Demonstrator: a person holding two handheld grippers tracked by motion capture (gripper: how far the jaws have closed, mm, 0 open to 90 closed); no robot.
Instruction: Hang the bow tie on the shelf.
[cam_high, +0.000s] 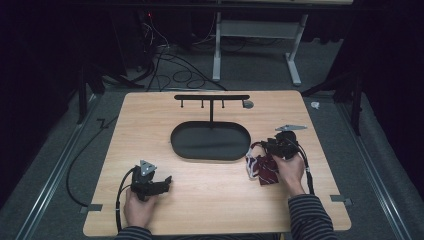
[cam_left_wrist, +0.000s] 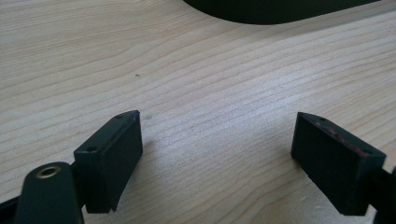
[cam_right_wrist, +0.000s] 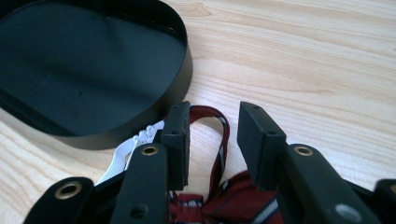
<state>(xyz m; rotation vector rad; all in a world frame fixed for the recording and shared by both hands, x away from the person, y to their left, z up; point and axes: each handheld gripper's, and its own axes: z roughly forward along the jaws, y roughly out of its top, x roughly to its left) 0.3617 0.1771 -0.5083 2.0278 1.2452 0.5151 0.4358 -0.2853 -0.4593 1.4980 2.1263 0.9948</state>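
Room: dark, with a pale wood worktop (cam_high: 210, 200).
Tray (cam_high: 210, 141): black oval, mid-worktop, under a hook stand (cam_high: 211, 98).
Tie (cam_high: 264, 170): red striped, lying just right of the tray, likely ready for hanging.
Right claw (cam_right_wrist: 212, 140): low over the tie, jaws slightly apart, nothing clamped.
Left claw (cam_left_wrist: 217, 161): resting near the front edge, jaws wide apart.

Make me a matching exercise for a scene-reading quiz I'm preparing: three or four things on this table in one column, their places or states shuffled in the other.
Things:
1. dark red striped fabric tie
2. black oval tray
3. left claw
4. black T-shaped hook stand

Places or states:
A. rises behind the tray, at the table's far side
B. open over bare wood, holding nothing
C. lies under the right claw, right of the tray
D. sits at the table's centre, empty

Pairs: 1-C, 2-D, 3-B, 4-A
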